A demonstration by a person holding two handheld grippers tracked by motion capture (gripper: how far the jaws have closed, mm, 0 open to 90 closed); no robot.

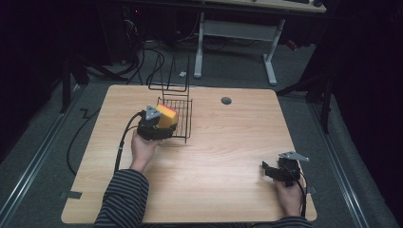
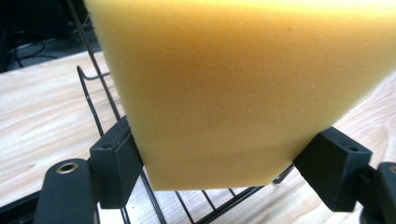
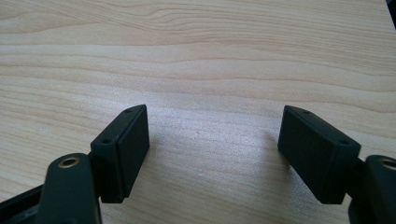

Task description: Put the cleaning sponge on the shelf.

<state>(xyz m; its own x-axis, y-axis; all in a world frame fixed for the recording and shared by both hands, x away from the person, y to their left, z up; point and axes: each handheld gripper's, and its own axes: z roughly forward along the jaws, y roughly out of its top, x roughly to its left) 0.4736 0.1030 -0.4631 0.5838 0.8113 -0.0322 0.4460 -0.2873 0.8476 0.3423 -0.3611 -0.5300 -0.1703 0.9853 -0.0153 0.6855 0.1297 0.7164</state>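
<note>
A yellow sponge (image 1: pixel 167 117) with a red-orange edge is pinched in my left gripper (image 1: pixel 164 127), right at the near left corner of a black wire rack (image 1: pixel 184 118). In the left gripper view the sponge (image 2: pixel 243 88) bulges between the two black pads (image 2: pixel 116 158), pressed from both sides, with rack wires (image 2: pixel 93 100) just behind and below it. My right gripper (image 1: pixel 267 171) rests low near the table's front right corner, and its jaws stand wide apart over bare wood in the right gripper view (image 3: pixel 212 154).
The wooden table (image 1: pixel 223 142) has a round cable hole (image 1: pixel 226 100) at the back. The rack's tall wire back (image 1: pixel 171 78) rises at the far edge. Beyond the table stand a white desk frame (image 1: pixel 237 33) and cables on the floor.
</note>
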